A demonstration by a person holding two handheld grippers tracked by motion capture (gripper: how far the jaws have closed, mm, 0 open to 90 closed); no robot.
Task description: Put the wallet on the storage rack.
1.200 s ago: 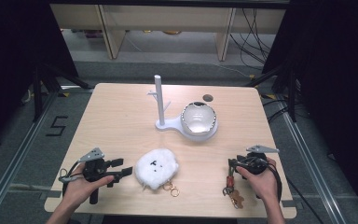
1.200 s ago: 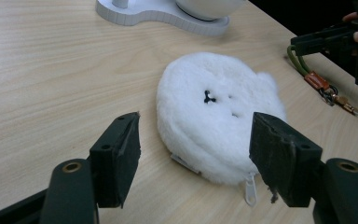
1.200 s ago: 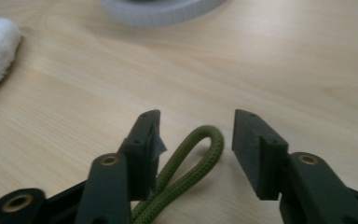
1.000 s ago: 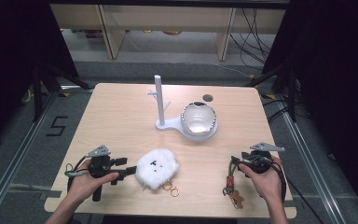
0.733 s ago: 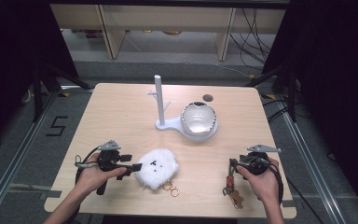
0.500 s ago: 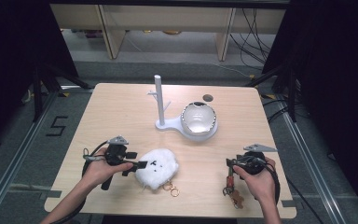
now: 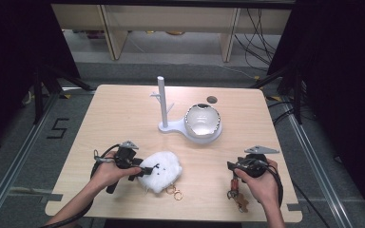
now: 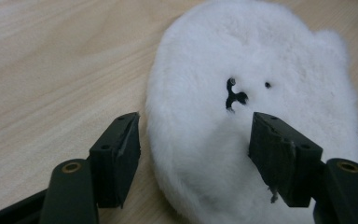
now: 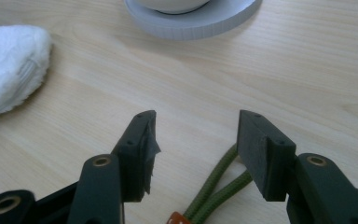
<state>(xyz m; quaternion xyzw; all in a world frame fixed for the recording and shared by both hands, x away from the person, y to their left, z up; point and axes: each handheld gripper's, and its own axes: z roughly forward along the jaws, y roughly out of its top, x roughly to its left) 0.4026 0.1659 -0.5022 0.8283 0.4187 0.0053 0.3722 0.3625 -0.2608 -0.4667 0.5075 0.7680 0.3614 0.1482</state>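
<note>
Moved in since earlier, left gripper [image 8: 193,154] fingers wide astride fluffy white round plush keychain [image 8: 256,107]; right gripper [image 9: 196,154] fingers wide over green cord [image 9: 214,184].

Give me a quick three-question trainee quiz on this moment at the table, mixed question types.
1. True or false: the left gripper has clamped the white plush keychain.
2. What lies between the right gripper fingers? A) olive cord loop B) bowl C) gold ring
3. What stands on the white stand's base beside the post?

Key: 1 false, its fingers straddle the plush edge, apart; 2 A; 3 a white bowl.
</note>
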